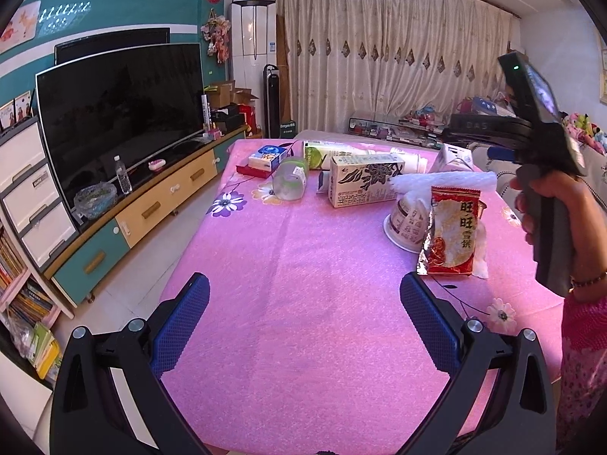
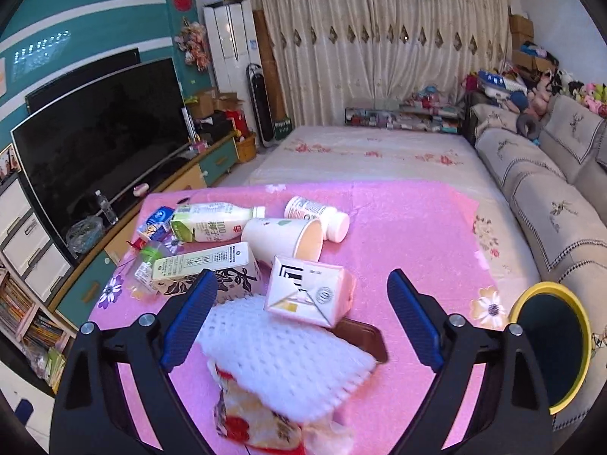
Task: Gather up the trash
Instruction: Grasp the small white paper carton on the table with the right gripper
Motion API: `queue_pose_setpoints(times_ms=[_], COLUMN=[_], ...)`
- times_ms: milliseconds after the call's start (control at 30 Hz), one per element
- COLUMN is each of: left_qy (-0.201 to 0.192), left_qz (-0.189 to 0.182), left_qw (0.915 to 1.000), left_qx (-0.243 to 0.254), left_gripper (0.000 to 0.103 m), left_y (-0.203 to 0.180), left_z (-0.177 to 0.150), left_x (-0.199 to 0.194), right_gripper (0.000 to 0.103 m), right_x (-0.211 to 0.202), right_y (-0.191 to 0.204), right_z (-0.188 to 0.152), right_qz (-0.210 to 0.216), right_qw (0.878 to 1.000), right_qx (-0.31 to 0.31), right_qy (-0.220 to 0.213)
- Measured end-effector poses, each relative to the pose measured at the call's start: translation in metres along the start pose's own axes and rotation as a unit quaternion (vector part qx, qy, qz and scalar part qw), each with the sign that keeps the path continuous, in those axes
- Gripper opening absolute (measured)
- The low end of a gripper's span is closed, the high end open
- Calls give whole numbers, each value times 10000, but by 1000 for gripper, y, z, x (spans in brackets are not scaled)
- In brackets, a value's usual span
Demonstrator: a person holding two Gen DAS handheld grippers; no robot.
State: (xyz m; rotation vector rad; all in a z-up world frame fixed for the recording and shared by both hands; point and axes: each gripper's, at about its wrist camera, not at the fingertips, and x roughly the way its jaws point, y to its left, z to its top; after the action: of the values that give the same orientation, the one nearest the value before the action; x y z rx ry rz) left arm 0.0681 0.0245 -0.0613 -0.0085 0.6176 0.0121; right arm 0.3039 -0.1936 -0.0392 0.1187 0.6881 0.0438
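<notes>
Trash lies on a pink floral tablecloth (image 1: 303, 265). In the left wrist view: a red snack wrapper (image 1: 451, 231), an overturned paper cup (image 1: 408, 220), white foam netting (image 1: 444, 182), a tea carton (image 1: 364, 184) and a clear plastic bottle (image 1: 290, 178). My left gripper (image 1: 303, 303) is open and empty over bare cloth. My right gripper (image 2: 299, 303) is open above the foam netting (image 2: 288, 356), the snack wrapper (image 2: 258, 417) and a small white carton (image 2: 307, 292). A yellow-rimmed bin (image 2: 550, 345) stands at the right of the table.
A coconut drink bottle (image 2: 212, 222), a paper cup (image 2: 284, 239), a small white bottle (image 2: 318, 216) and a blue box (image 2: 155, 223) lie farther back. A TV (image 1: 121, 113) on a low cabinet stands left. A sofa (image 2: 538, 189) stands right. A bed lies behind the table.
</notes>
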Motion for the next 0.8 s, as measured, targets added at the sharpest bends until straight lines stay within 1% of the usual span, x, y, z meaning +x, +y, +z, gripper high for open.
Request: queue_pose_setpoints(times_ms=[100, 200, 233, 267, 300, 400, 533, 700, 800], left_qy=[4, 20, 37, 52, 65, 85, 99, 92, 58], left_qz=[58, 74, 73, 72, 72, 91, 78, 73, 44], left_qw=[10000, 9999, 9999, 9999, 9998, 9997, 9996, 9998, 9999], left_qx=[-45, -89, -112, -132, -144, -193, -247, -162, -102], left_gripper=[99, 99, 99, 99, 99, 99, 99, 99, 99], left_y=[6, 11, 13, 15, 17, 22, 26, 20, 15], left_z=[-1, -3, -3, -4, -4, -4, -4, -3, -2], left_x=[5, 8, 11, 12, 13, 16, 19, 17, 15], right_gripper=[87, 78, 71, 56, 54, 54, 53, 53, 53], right_x=[22, 42, 47, 49, 52, 51, 33, -8, -37], right_y=[7, 13, 14, 14, 14, 12, 8, -5, -21], right_z=[-2, -4, -6, -6, -7, -5, 4, 19, 23], right_qz=[-185, -286, -313, -368, -417, -300, -234, -20, 57], right_qw=[9997, 9991, 9989, 9986, 9983, 9989, 9996, 9996, 9984], right_qx=[-18, -16, -11, -40, -103, -111, -90, 34, 107], right_qy=[125, 320, 363, 384, 386, 352, 137, -280, -557])
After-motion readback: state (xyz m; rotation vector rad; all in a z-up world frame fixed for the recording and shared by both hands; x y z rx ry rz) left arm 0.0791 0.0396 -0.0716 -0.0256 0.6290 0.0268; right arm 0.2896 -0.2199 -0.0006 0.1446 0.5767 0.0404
